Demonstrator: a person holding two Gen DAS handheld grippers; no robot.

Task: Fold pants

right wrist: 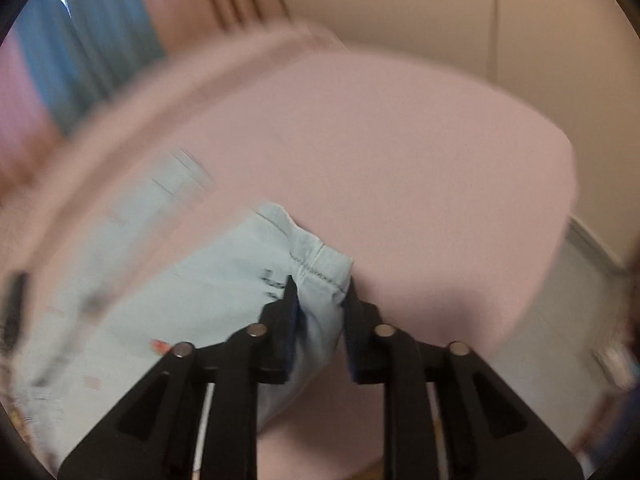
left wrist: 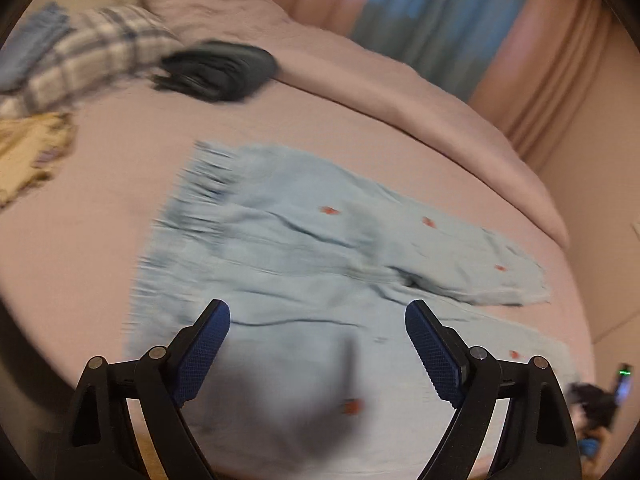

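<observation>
So that a leg can be folded over, the light-blue pants' (left wrist: 304,248) hem (right wrist: 320,268) is pinched by the right gripper (right wrist: 320,296) near the bed's (right wrist: 400,140) edge, while the left gripper (left wrist: 318,316) is held spread above the seat.

A: What couldn't you make out?
B: The pants' (left wrist: 304,248) waistband was smeared by motion, their near part cut off by the frame.
A: And the right view?
B: The bed's (right wrist: 400,152) far edge blurred; fingers (right wrist: 290,312) hid the hem beneath.

One pair of pale blue pants (left wrist: 304,248), one bed (left wrist: 100,208), one black bundle (left wrist: 220,70), one plaid cloth (left wrist: 92,52), one yellow cloth (left wrist: 28,152), two tongs: left (left wrist: 318,314), right (right wrist: 320,288).
</observation>
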